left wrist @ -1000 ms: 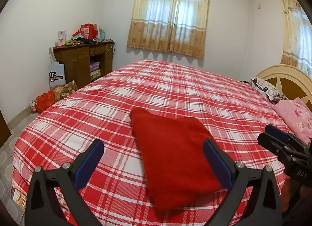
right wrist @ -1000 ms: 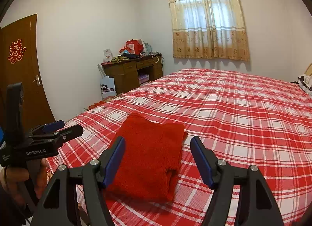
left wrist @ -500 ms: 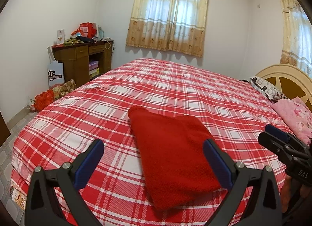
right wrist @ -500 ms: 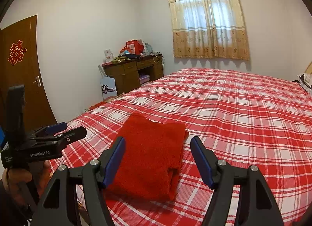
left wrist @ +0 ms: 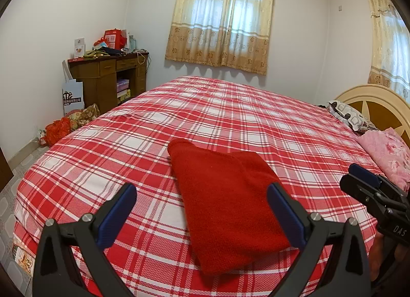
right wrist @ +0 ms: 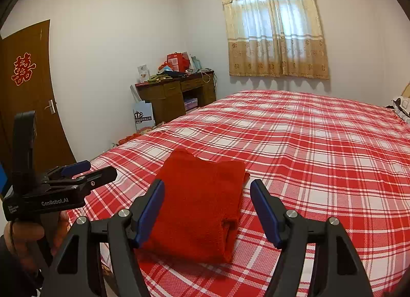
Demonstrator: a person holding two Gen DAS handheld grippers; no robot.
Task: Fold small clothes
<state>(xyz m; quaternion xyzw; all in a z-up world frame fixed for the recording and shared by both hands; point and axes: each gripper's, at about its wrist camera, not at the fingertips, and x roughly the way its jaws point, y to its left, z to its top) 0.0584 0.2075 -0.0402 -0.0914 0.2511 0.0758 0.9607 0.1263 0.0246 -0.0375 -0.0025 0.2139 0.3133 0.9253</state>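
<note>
Red garment (left wrist: 225, 202) already folded into a neat rectangle, lying flat on the plaid bed (left wrist: 230, 117) near its 6 o'clock edge. Left gripper (left wrist: 202, 209) and right gripper (right wrist: 207, 209) hovering just short of it, jaws spread wide, gripping nothing. Looks basically done, so best kept clear, maybe flattening that bulgy layered edge at 5 o'clock

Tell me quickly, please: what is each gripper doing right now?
Left gripper: open, holding nothing, above the folded red cloth.
Right gripper: open, holding nothing, above the same cloth.
</note>
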